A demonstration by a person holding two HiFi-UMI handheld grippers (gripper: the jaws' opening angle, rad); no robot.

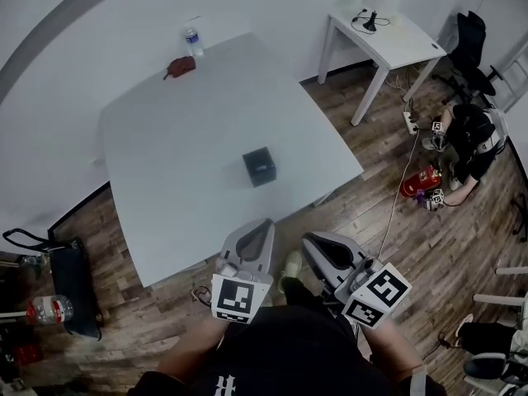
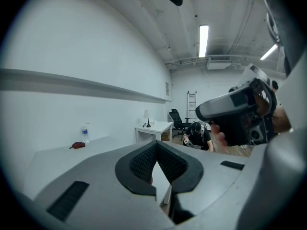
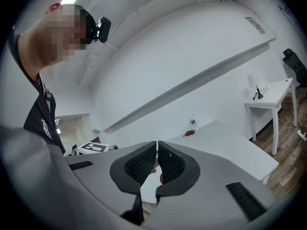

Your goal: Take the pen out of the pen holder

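Standing beyond left hand-held gripper, pen holder

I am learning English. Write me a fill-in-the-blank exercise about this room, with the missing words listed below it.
1. The pen holder in the middle of the white table is ____ in colour.
2. The small thing lying beside the water bottle is ____.
3. The left hand-held gripper and the right hand-held gripper both have their jaws ____, with nothing between them.

Missing words: black; red; shut
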